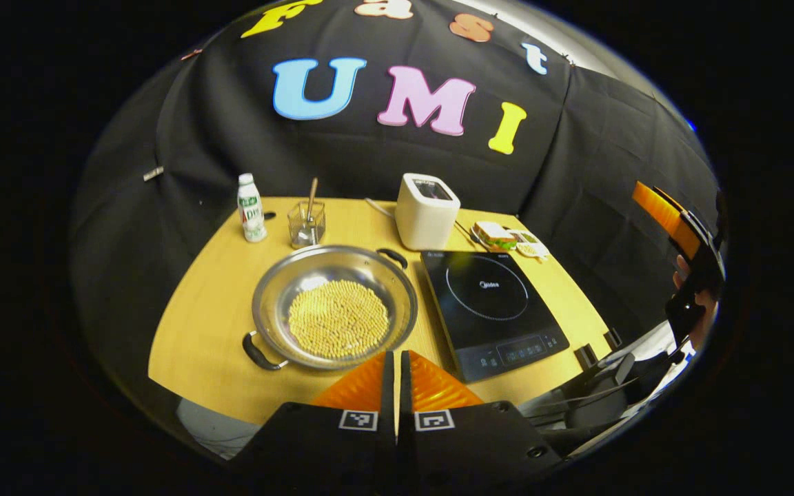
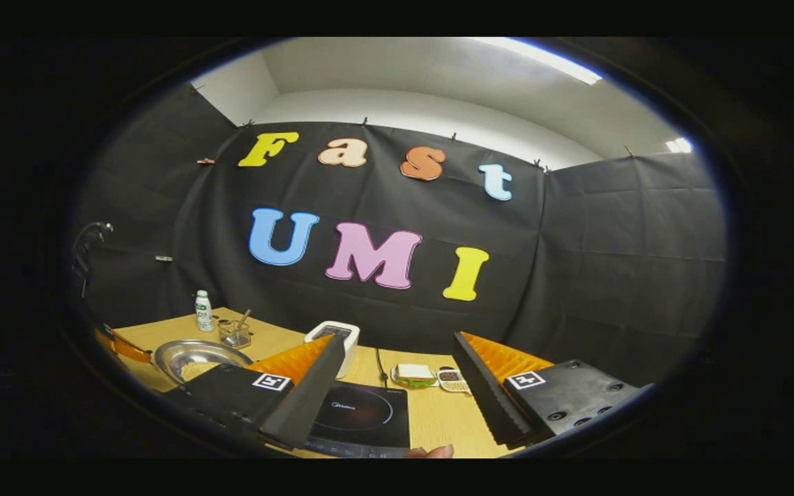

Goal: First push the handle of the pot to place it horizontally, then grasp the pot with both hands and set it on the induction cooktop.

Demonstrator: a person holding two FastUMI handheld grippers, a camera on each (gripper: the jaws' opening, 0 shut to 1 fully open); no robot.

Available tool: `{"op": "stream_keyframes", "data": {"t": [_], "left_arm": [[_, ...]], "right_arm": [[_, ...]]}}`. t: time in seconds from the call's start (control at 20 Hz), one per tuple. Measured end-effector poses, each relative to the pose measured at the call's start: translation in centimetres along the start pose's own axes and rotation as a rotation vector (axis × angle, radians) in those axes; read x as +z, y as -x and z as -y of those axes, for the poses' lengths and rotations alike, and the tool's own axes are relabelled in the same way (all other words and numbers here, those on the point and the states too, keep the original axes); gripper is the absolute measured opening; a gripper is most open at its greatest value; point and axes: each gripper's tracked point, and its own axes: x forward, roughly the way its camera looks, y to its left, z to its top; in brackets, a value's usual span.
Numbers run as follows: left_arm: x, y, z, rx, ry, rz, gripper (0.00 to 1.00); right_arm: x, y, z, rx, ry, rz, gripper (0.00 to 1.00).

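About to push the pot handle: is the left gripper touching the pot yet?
Cannot tell. In the left gripper view the shut fingers overlap the near rim of the pot, so neither contact nor a gap shows plainly.

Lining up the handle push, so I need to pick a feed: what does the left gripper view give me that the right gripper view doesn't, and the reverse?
Left gripper view: the whole pot from above, beans inside, its handles on a diagonal, near-left handle and far-right handle; the left gripper shut.
Right gripper view: the right gripper open wide, the induction cooktop seen between its fingers, plus the ceiling.
Shared: pot, cooktop, bottle, white appliance, table.
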Motion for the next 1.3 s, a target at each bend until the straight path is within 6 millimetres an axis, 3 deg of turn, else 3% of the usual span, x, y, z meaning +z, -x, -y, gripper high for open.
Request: {"op": "stream_keyframes", "data": {"t": [0.15, 0.4, 0.5, 0.75, 0.95, 1.3], "left_arm": [[-2.5, -0.3, -0.5, -0.036, 0.047, -0.092, 0.05], [-6.1, -1.3, -3.5, -0.021, 0.083, -0.243, 0.05], [-6.5, -2.1, -4.8, -0.006, 0.091, -0.278, 0.05], [-5.0, -4.3, -8.4, -0.013, 0.115, -0.303, 0.05], [-5.8, -5.8, -11.4, -0.007, 0.086, -0.392, 0.05], [-6.9, -8.2, -13.9, 0.012, 0.048, -0.465, 0.03]], "right_arm": [[-0.1, 0.1, 0.0, 0.001, 0.006, -0.008, 0.98], [-0.3, 0.0, 0.2, -0.007, 0.005, -0.017, 0.98], [-0.3, -0.2, 0.3, -0.01, 0.005, -0.016, 0.98], [-0.8, -0.9, 0.2, -0.018, 0.018, -0.029, 0.98], [-1.4, -1.5, 0.0, -0.027, 0.022, -0.04, 0.98], [-1.9, -2.4, 0.1, -0.058, 0.041, -0.043, 0.98]]}}
